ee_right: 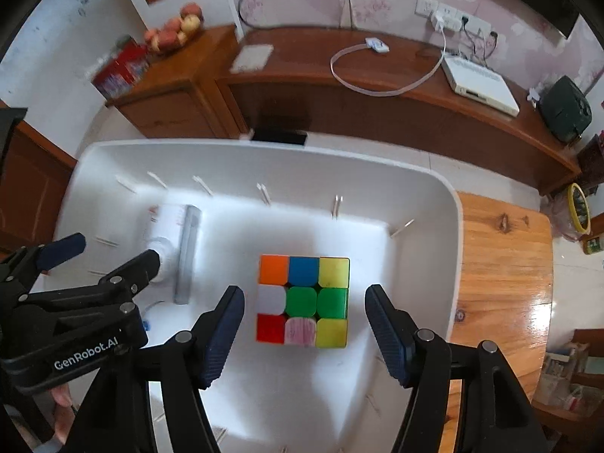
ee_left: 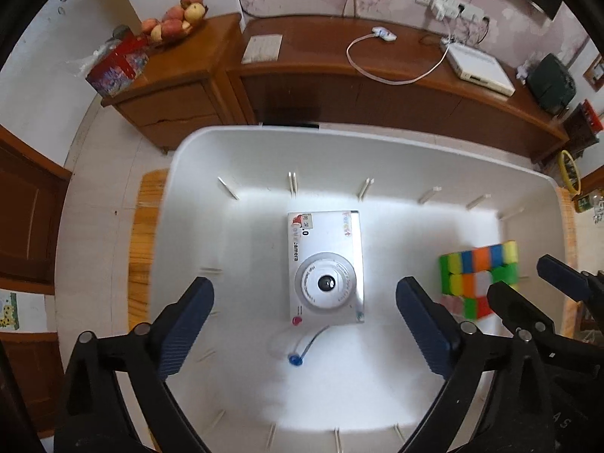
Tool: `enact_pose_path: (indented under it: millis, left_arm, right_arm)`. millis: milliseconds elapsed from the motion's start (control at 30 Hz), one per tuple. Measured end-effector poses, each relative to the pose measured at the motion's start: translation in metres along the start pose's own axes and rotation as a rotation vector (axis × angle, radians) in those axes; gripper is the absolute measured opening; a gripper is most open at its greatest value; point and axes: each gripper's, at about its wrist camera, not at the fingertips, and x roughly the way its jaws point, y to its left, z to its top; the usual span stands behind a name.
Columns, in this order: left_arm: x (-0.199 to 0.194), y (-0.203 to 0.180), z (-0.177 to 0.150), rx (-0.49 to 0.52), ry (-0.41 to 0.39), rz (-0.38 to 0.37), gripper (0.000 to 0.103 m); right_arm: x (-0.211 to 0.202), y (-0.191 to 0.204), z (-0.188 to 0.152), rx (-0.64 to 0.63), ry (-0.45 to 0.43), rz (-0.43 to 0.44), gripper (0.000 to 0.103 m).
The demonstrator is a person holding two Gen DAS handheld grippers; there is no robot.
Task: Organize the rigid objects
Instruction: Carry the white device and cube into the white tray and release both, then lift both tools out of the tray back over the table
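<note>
A white toy camera (ee_left: 325, 268) lies flat on the floor of a white plastic bin (ee_left: 234, 143), lens up, with its strap and blue bead (ee_left: 295, 359) beside it. My left gripper (ee_left: 304, 321) hangs open above it, fingers wide on either side. A colourful puzzle cube (ee_right: 303, 300) sits in the same bin (ee_right: 449, 234) to the right of the camera; it also shows in the left wrist view (ee_left: 477, 279). My right gripper (ee_right: 304, 334) is open just above the cube, empty. The camera (ee_right: 171, 243) shows blurred in the right wrist view.
The bin rests on a wooden table (ee_right: 502, 264). Behind stands a low wooden cabinet (ee_left: 377, 75) with a fruit bowl (ee_left: 175, 19), a red box (ee_left: 117, 66), a white device (ee_left: 477, 68) and cables. A dark phone-like object (ee_right: 279, 136) lies behind the bin.
</note>
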Motion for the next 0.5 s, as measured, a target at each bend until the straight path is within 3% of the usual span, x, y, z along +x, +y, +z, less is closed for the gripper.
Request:
enact_pose_path:
  millis: [267,500]
  left_arm:
    - [-0.080,0.006,-0.019,0.031,-0.124,-0.043,0.098]
    - [-0.163,0.015,-0.047,0.059,-0.230,-0.101,0.099]
  right_arm:
    - [-0.064,-0.004,-0.015,0.026,-0.118,0.133,0.068]
    - [-0.143,0.005,-0.038,0.029,-0.208,0.121,0.068]
